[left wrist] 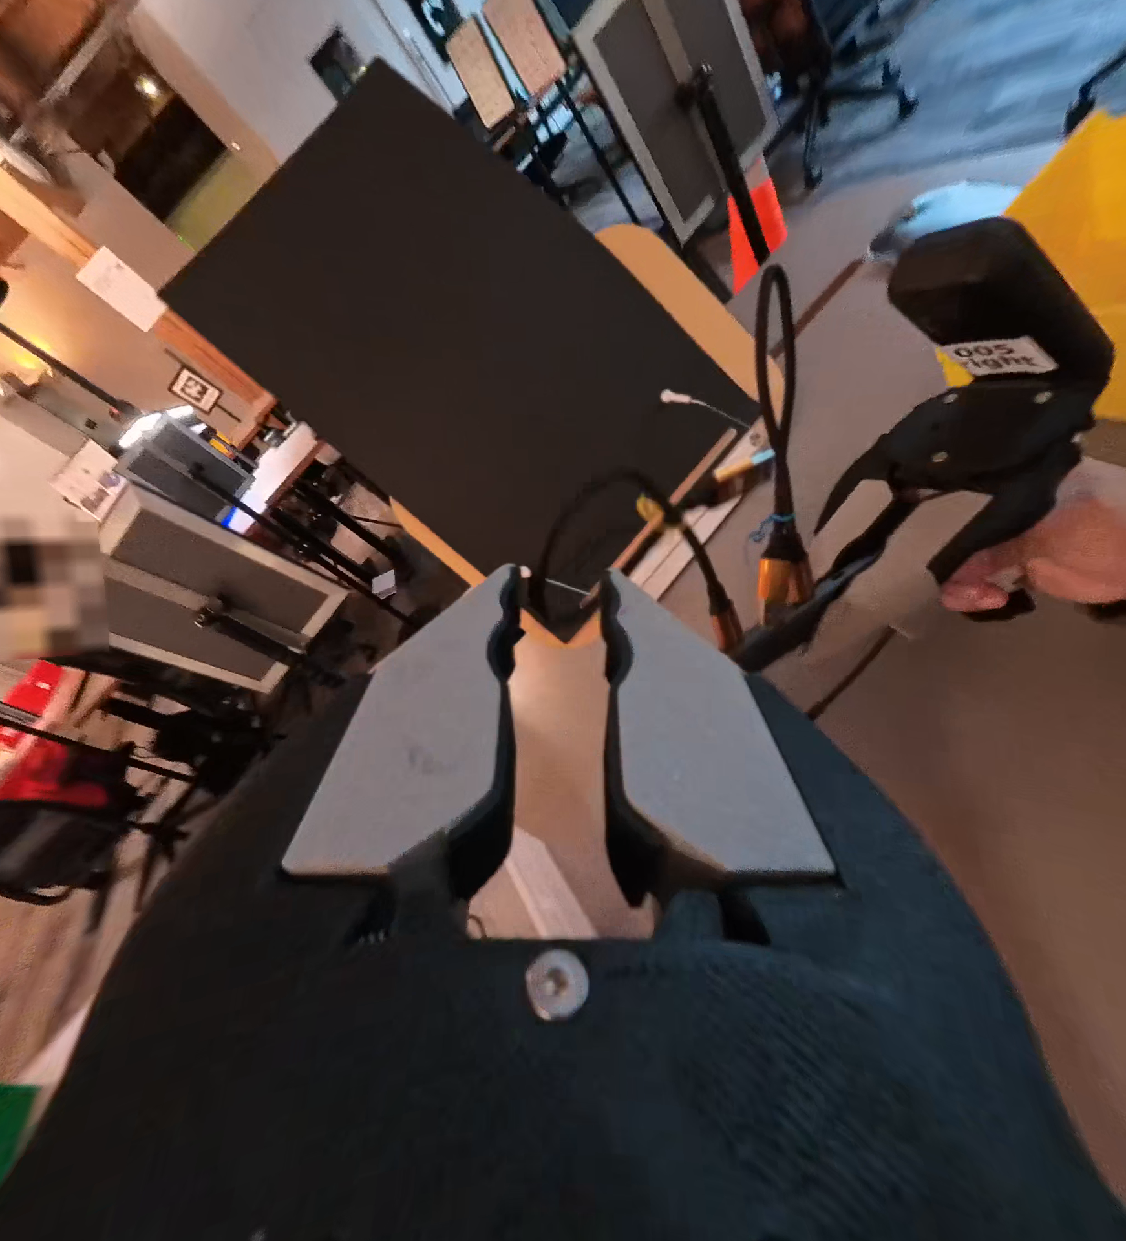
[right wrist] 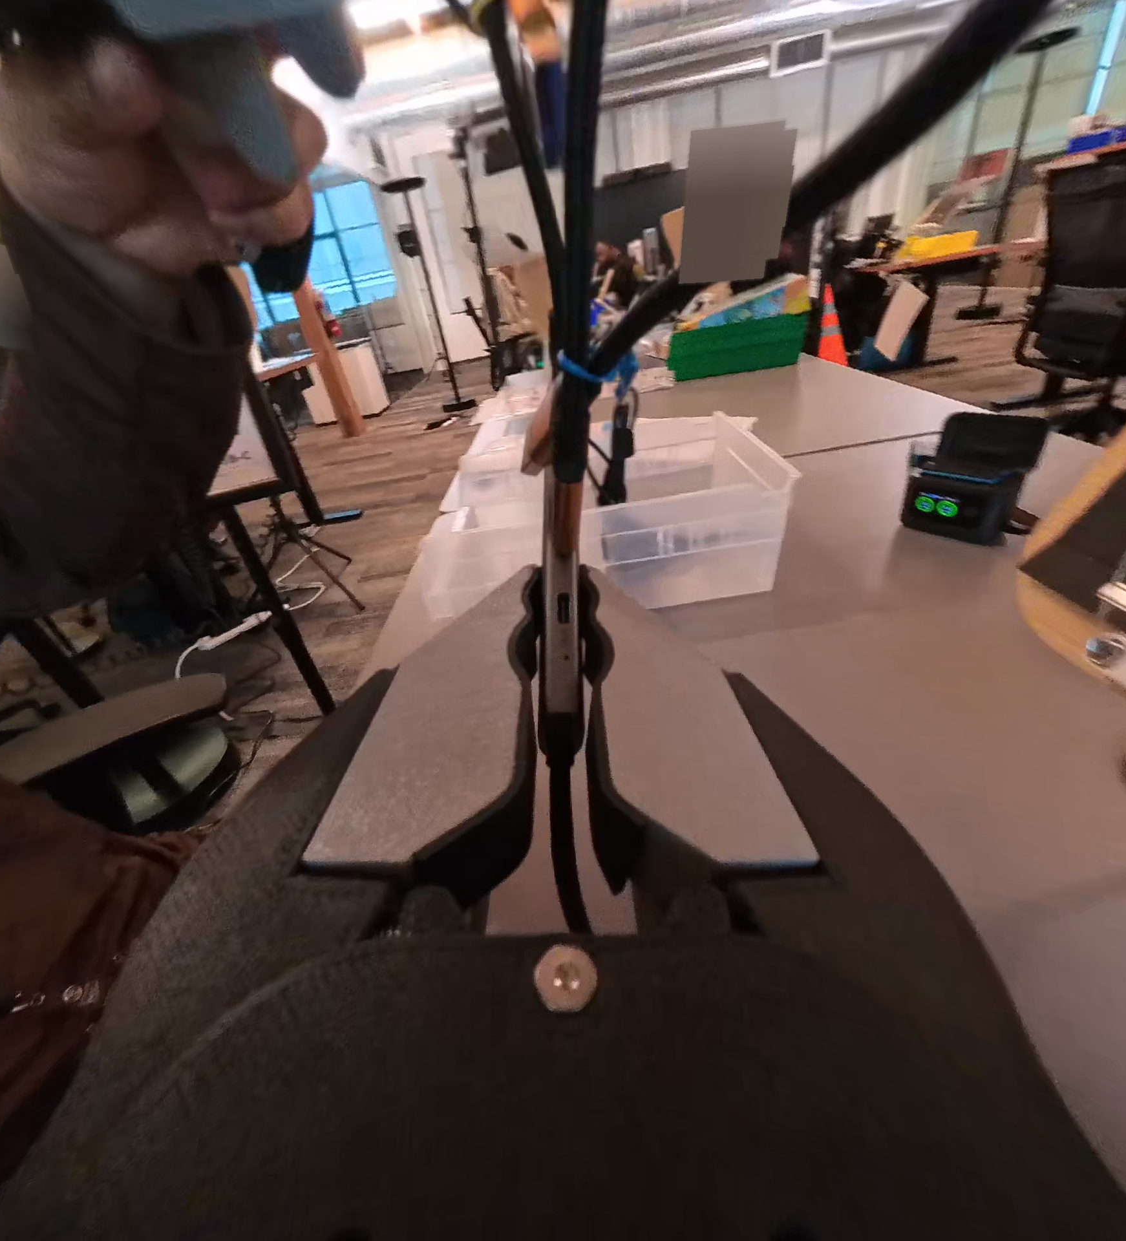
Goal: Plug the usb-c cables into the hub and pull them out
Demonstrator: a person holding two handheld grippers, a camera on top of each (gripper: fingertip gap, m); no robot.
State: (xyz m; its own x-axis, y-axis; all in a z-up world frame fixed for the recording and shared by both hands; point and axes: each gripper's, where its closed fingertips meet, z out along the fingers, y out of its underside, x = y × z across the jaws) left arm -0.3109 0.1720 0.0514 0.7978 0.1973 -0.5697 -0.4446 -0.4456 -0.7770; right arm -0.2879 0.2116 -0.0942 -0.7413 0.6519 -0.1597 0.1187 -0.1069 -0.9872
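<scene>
My right gripper [right wrist: 564, 591] is shut on the thin silver hub [right wrist: 564, 645], held edge-on above the grey table [right wrist: 883, 705]. Black USB-C cables [right wrist: 570, 268] rise from the hub's far end, bundled with a blue tie [right wrist: 580, 373]. In the left wrist view the right gripper [left wrist: 809, 604] shows at the right, with orange-gold connectors [left wrist: 782, 577] plugged in and a black cable loop [left wrist: 775, 376] above. My left gripper [left wrist: 564, 584] is open, with nothing between its fingers. Another black cable loop [left wrist: 587, 503] lies just beyond its tips. The hand holding the left gripper shows blurred at top left in the right wrist view [right wrist: 144, 154].
A black panel on a wooden board [left wrist: 453, 349] stands behind the cables. Yellow bins [left wrist: 1111, 201] are at the far right. Clear plastic bins [right wrist: 681, 510] and a black case with green lights [right wrist: 963, 483] sit on the table. An office chair [right wrist: 1091, 282] stands beyond. One gripper's finger ends stand about 15 cm off the other's.
</scene>
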